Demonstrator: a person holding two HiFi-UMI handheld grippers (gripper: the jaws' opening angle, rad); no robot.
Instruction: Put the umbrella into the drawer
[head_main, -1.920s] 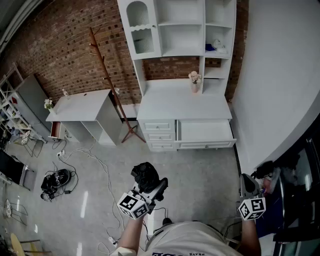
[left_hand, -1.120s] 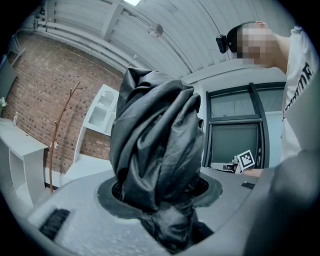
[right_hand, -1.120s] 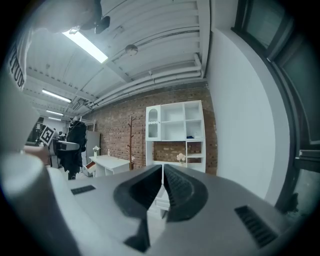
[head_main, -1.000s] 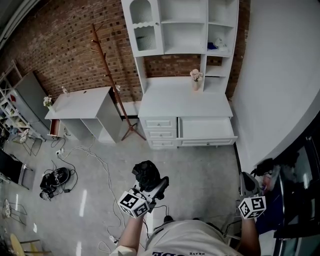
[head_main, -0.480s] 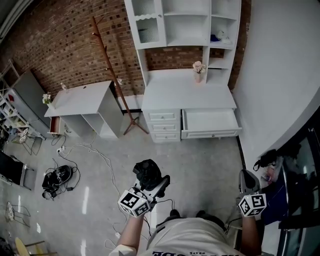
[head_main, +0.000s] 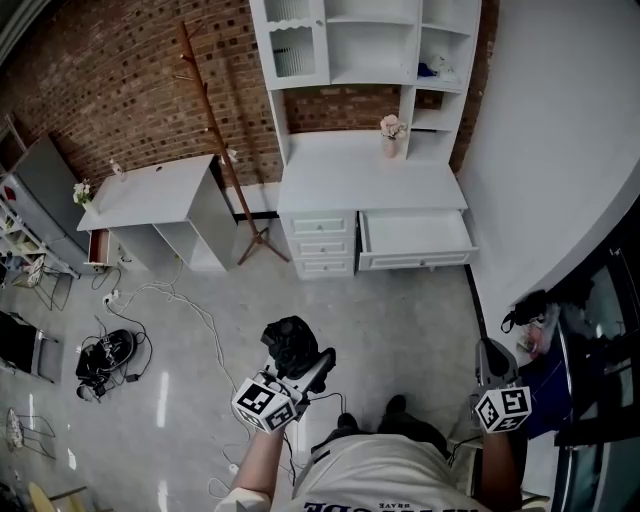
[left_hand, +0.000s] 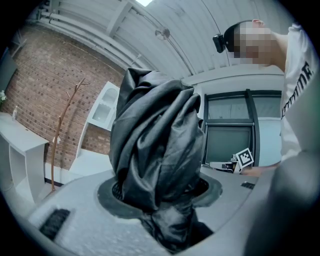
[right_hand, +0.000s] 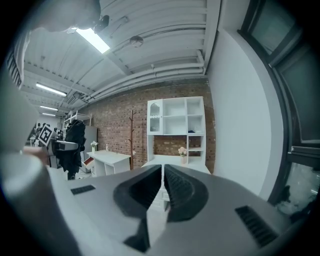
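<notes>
A folded black umbrella (head_main: 288, 340) sits in my left gripper (head_main: 300, 358), which is shut on its bunched fabric. In the left gripper view the umbrella (left_hand: 155, 150) fills the middle and hides the jaws' gap. My right gripper (head_main: 492, 355) hangs at the lower right with nothing in it; its jaws (right_hand: 163, 185) stand together with only a thin slit between them. Across the floor stands a white cabinet (head_main: 365, 190), well beyond both grippers, with its upper right drawer (head_main: 418, 262) pulled open. The right gripper view shows the cabinet (right_hand: 175, 125) ahead and the umbrella (right_hand: 75, 142) at the left.
A wooden coat rack (head_main: 225, 150) and a white desk (head_main: 150, 195) stand left of the cabinet. Cables and a dark bundle (head_main: 110, 360) lie on the floor at the left. A flower vase (head_main: 390, 130) stands on the cabinet top. A white wall (head_main: 560, 150) and a dark bag (head_main: 528, 310) are on the right.
Both grippers keep their pose in front of the person while the view shifts slightly as the person steps. The umbrella stays held in the left gripper.
</notes>
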